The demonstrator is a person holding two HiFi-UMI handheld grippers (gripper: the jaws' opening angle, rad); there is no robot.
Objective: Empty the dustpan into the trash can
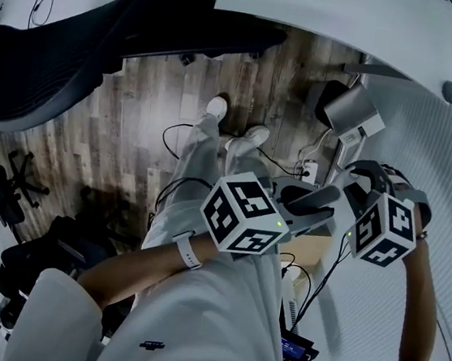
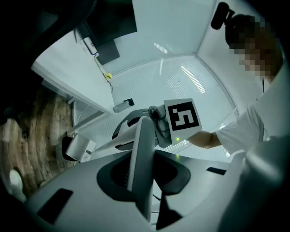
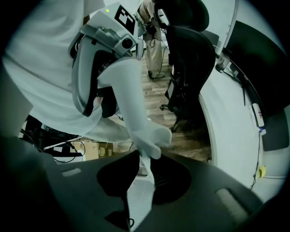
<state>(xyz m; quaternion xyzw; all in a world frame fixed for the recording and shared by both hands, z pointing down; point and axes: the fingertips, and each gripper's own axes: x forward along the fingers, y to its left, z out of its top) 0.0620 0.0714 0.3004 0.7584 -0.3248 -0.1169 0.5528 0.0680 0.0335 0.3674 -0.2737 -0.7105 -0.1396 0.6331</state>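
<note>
**Two claws on one handle: a slip would spill early**

The left claw (image 2: 144, 174) pinches a long pale dustpan handle (image 3: 129, 97) flat between its pads. The right claw (image 3: 144, 176), farther along the same handle, nips only its thin edge past the flared end. I judge that narrow hold the weak point: a twist could roll the handle and tip dirt onto the wooden floor (image 1: 133, 140) below both claws. A grey boxy thing (image 1: 351, 109) lies beyond the right claw; I cannot tell if it is the pan or the trash can. Cables (image 1: 172, 189) below could snag. The marker cubes (image 1: 242, 214) carry patterns only, and the print on a cardboard box (image 3: 102, 148) is too small to read.
</note>
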